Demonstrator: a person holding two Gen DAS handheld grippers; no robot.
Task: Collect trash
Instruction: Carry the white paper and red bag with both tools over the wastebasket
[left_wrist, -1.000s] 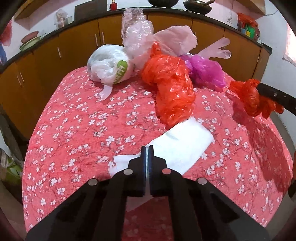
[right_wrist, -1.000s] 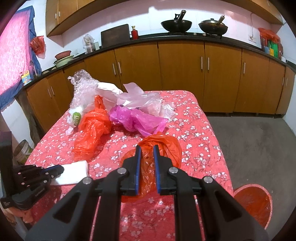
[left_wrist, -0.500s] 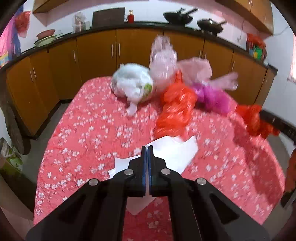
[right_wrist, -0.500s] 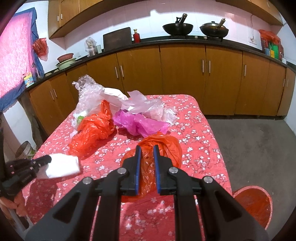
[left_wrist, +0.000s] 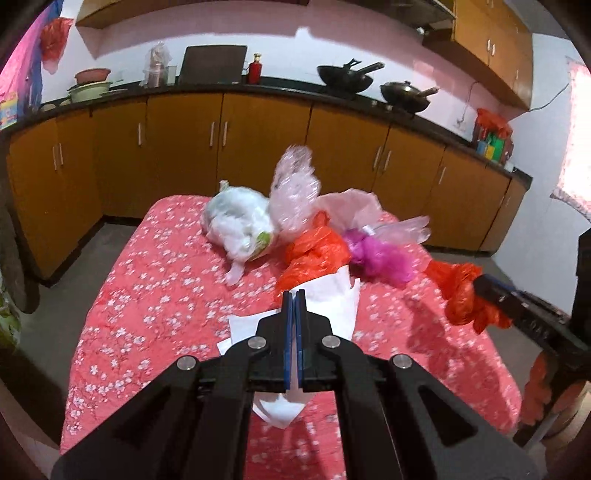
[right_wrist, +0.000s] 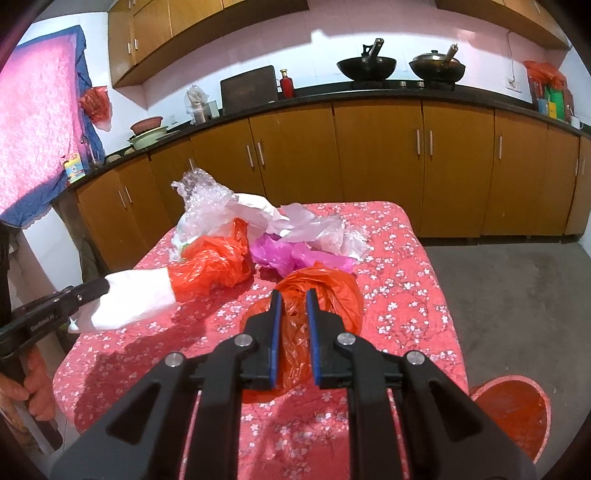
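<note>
My left gripper (left_wrist: 294, 295) is shut on a white sheet of paper (left_wrist: 332, 302) and holds it lifted above the table; it also shows in the right wrist view (right_wrist: 129, 299). My right gripper (right_wrist: 293, 295) is shut on a crumpled orange-red plastic bag (right_wrist: 325, 291), held above the table; it also shows in the left wrist view (left_wrist: 461, 295). On the red floral tablecloth (left_wrist: 155, 295) lie another orange bag (left_wrist: 314, 258), a magenta bag (left_wrist: 380, 258), a white bag (left_wrist: 240, 225), bubble wrap (left_wrist: 293, 188) and pale pink plastic (left_wrist: 351, 206).
A red bin (right_wrist: 513, 417) stands on the floor at the table's right front. Wooden cabinets (right_wrist: 369, 166) with a black counter run behind the table. Grey floor (right_wrist: 517, 295) lies to the right.
My left gripper has lifted the white paper off the table and pulled back and up. My right gripper has risen a little with the orange bag.
</note>
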